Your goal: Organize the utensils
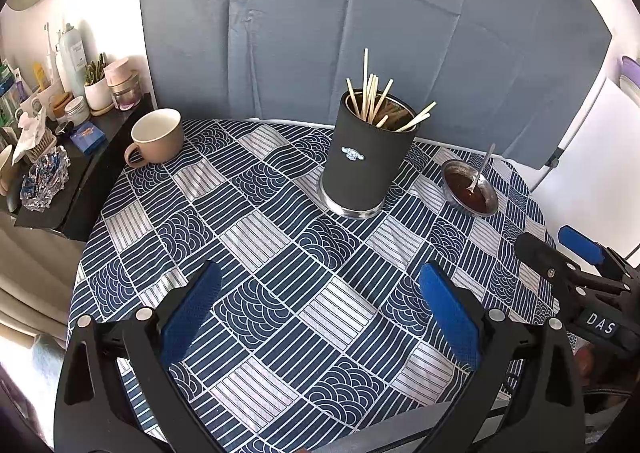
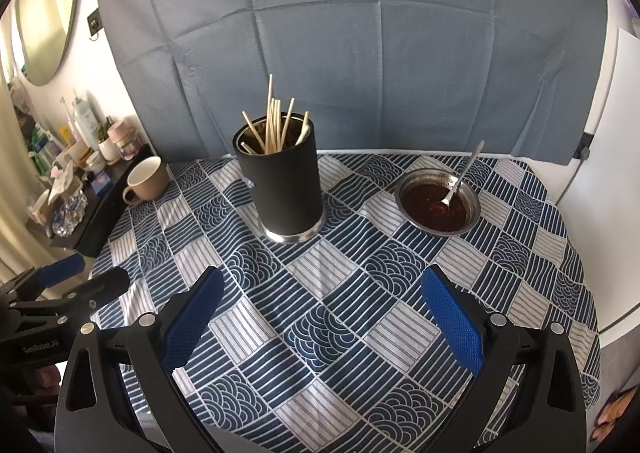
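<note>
Both claws wide open, empty: left gripper (image 1: 320, 301), right gripper (image 2: 322, 303) staged low-frame; spoon (image 2: 460, 177) probably next, bound for holder (image 2: 280, 185).

Black holder (image 2: 280, 181) upright, full of chopsticks (image 2: 274, 125); spoon (image 2: 460, 177) in sauce bowl (image 2: 472, 213).

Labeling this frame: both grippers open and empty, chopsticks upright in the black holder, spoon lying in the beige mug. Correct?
One error: the spoon is not in the beige mug; it rests in the metal bowl of dark sauce, clearest in the right wrist view. The rest holds: left gripper and right gripper open and empty, chopsticks in the black holder.
</note>
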Tool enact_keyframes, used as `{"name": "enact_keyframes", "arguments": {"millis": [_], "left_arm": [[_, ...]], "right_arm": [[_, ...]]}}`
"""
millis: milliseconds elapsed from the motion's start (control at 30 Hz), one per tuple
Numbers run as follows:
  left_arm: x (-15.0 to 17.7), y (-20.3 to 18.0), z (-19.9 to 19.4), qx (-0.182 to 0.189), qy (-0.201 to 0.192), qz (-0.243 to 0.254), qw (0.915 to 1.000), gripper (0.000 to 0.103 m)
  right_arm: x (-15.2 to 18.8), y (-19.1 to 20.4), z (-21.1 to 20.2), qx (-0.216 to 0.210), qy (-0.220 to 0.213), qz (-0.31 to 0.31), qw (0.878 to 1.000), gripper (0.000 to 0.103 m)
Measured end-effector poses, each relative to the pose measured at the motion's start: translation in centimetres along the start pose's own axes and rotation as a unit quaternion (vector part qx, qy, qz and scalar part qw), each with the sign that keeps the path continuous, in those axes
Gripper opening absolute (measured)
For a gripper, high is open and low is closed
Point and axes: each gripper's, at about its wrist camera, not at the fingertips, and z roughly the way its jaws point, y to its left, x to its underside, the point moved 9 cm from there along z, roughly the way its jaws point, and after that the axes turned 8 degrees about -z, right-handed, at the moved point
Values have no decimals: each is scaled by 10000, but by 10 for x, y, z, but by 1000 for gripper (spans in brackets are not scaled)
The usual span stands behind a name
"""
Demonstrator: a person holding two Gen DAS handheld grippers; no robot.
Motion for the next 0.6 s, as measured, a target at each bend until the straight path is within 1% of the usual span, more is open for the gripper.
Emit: {"name": "enact_keyframes", "arguments": {"millis": [67,433,600], "left_arm": [[0,-3,-2,133,-10,16,9999,97],[1,-3,1,74,71,38,9999,97],[0,-3,1,72,40,74,9999,97]], "right_arm": [[0,0,0,-1,2,-5,10000,95],[2,1,2,-10,48,-10,10000,95],[1,2,2,1,35,-43,10000,95]]}}
